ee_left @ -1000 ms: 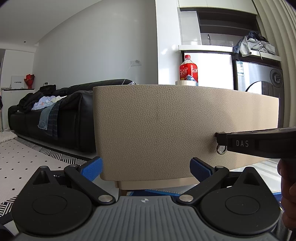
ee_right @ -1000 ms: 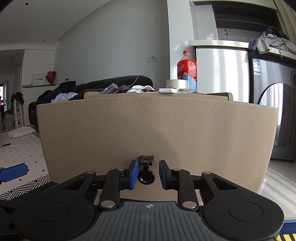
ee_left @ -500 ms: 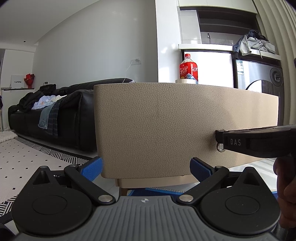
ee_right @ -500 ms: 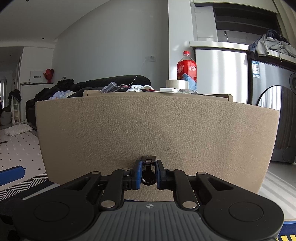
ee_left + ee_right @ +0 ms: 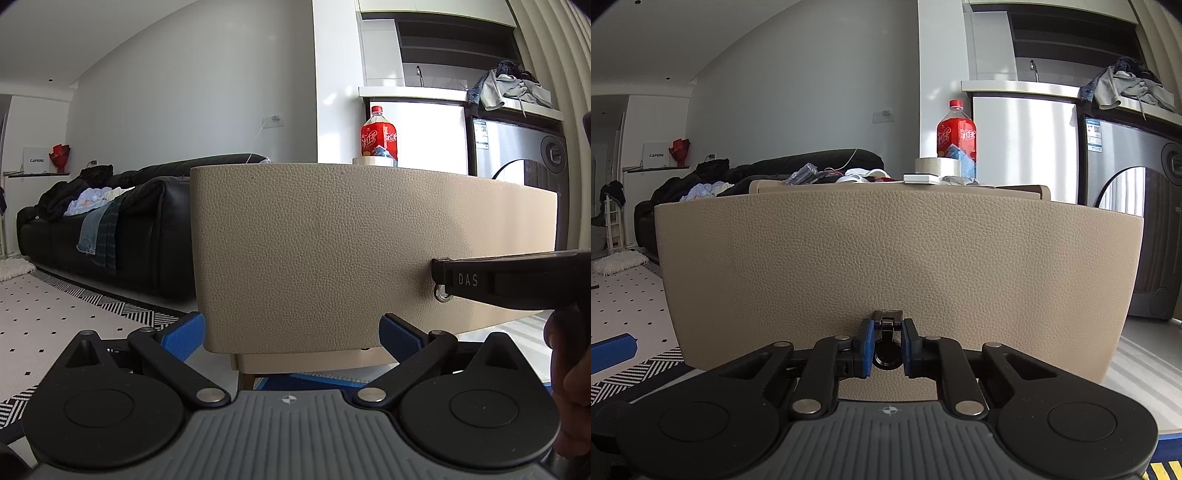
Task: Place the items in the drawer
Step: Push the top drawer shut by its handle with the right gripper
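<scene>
A beige leather-textured drawer front [image 5: 897, 266] fills both wrist views, standing forward of the cabinet top behind it, with a black sofa [image 5: 110, 221] off to the left. A red soda bottle [image 5: 956, 138] and a roll of tape [image 5: 936, 165] sit on the cabinet top. The left gripper [image 5: 291, 334] hangs spread wide at the drawer's lower edge, holding nothing. The right gripper [image 5: 886, 349] is clamped on the small black ring pull [image 5: 886, 354].
</scene>
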The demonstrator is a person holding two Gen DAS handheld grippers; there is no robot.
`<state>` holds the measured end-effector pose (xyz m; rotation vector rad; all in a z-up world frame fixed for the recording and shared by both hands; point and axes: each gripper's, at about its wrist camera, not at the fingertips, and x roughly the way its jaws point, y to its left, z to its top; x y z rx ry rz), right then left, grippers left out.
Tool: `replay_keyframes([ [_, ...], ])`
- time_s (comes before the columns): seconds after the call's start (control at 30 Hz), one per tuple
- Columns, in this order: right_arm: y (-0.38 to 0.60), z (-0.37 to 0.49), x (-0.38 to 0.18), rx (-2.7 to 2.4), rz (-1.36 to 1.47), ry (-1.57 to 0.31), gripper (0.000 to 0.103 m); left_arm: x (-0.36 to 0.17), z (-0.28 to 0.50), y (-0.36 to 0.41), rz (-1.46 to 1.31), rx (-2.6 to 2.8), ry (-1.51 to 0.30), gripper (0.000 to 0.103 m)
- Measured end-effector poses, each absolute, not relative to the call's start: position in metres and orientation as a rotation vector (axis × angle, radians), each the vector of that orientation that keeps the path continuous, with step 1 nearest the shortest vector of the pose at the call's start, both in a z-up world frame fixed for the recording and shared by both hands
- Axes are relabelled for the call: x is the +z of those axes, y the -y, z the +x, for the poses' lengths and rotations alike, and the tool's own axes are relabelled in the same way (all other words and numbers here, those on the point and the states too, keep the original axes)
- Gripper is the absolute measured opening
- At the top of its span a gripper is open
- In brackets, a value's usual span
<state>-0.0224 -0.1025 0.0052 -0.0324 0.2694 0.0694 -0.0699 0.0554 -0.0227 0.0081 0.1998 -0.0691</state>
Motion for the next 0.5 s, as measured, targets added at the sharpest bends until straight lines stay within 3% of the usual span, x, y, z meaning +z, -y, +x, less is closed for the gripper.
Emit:
replay_keyframes([
  [0.5, 0.101, -0.007, 0.010, 0.043, -0.015, -0.292, 0.017, -0.019, -0.064, -0.065, 0.008, -0.039, -0.195, 0.103],
])
